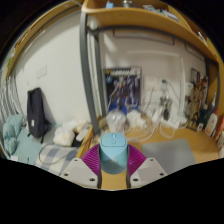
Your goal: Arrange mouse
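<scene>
Bedroom-type room behind: white wall, poster (124, 86) on it, wood shelf (140, 12) overhead, dark bag (37, 112) hanging off a bed frame at one side, soft toys (68, 132) heaped near it. Grey desk (180, 155) runs under everything, w/ bottles and small clutter along its far edge, too small to name.

Gripper view, the only one: gripper (114, 168) points fwd over the desk, fingers at the bottom w/ magenta pads (91, 160) facing in. Between the pads sits a light-blue mouse (113, 153), looks held up off the desk. Its long axis runs along the fingers, straight away from the camera, near end down by the finger roots, far end up toward the wall. Both pads look pressed on its flanks, no gap seen either side, so I read the gripper as clamped on the mouse.

Relation that counts: mouse is dead centre in the jaws and in line w/ them, so wherever the gripper points, the mouse points too. Open desk lies ahead and to the right of the fingers. Judgement: mouse is already picked up, placement not yet done; next move prob. needs lowering toward that grey patch and squaring the wrist so the mouse axis ends up how it's wanted on the desk. Risk: smooth shell could slip in the pads if tilted.
</scene>
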Demonstrator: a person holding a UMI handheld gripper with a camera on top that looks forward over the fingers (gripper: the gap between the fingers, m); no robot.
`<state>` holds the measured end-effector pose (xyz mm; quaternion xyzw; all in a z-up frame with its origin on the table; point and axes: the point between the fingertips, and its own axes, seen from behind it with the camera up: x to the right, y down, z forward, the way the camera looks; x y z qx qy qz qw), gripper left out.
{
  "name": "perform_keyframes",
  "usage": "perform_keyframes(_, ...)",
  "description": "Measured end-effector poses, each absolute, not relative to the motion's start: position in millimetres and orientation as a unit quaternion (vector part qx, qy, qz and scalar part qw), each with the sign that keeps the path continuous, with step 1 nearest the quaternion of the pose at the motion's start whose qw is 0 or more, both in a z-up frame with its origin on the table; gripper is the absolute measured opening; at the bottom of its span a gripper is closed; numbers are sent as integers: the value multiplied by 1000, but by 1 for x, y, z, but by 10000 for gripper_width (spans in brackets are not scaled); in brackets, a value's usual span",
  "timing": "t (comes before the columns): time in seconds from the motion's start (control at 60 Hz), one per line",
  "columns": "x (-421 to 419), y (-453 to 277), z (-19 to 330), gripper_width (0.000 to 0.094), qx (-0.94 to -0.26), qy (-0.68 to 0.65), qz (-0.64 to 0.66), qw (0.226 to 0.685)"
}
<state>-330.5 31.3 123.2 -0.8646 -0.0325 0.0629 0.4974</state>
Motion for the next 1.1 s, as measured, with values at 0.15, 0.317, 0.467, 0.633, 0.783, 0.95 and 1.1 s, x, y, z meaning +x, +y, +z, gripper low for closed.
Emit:
perform_keyframes(0.15,-259,64,216,326,-827,-19,46,560)
perform_keyframes(0.317,-168,87,229,326,-824,-5,12,567)
perform_keyframes(0.467,-116,93,172,324,-849,6,1,528)
perform_keyframes(0.633,-101,86,82,324,-886,14,11,463)
perform_keyframes(0.783,-103,77,21,322,-910,21,26,413)
perform_keyframes(0.95,-101,73,-12,348,-920,12,25,390)
perform_keyframes(1.1,-100,71,-15,459,-923,11,20,384)
